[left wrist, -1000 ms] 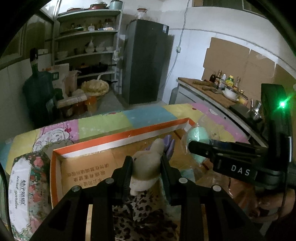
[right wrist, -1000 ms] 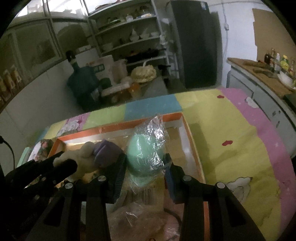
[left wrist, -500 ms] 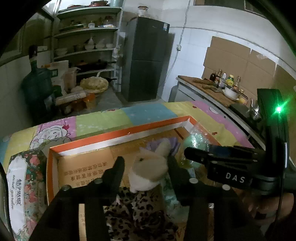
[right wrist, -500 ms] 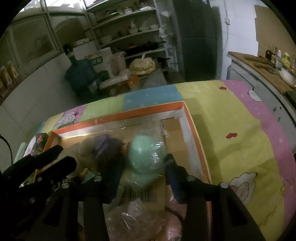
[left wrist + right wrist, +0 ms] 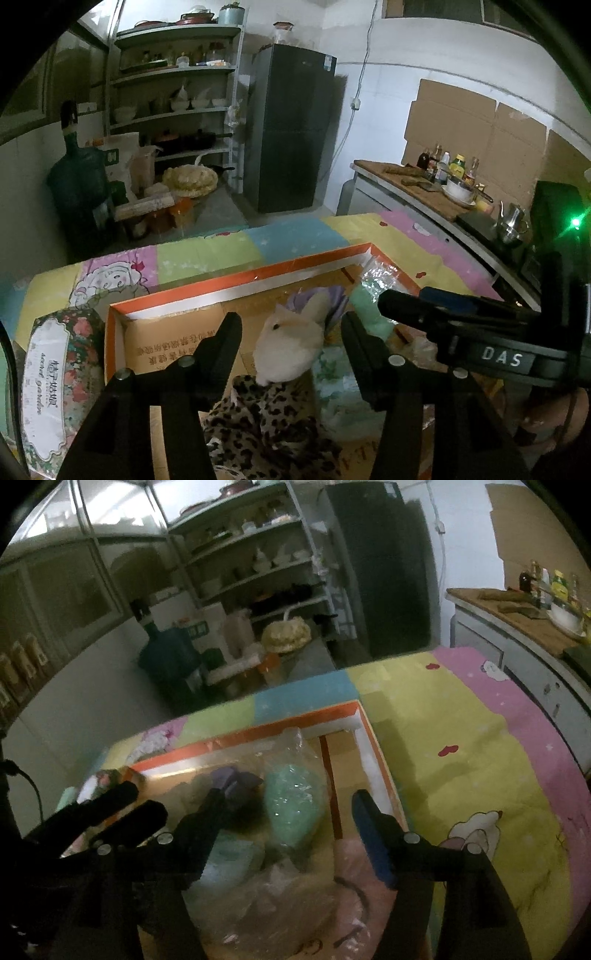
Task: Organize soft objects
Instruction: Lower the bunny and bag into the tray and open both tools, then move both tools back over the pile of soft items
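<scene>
The surface point(image 5: 461, 746), under its patchwork cloth, carries the orange-edged box point(image 5: 236, 282), and both toys now lie inside it. My left tool point(image 5: 291, 325) has just been opening: its fingers stand wide either side of the plush point(image 5: 286, 349), no longer touching it, so the plush rests free on the box floor in its leopard dress. My right tool point(image 5: 288, 805) has just been opening too; its jaws stand wide, and the bagged green toy point(image 5: 293, 803) sits loose between them, by the box's right wall. I judge both drops done; next comes pulling clear to fetch more.
</scene>
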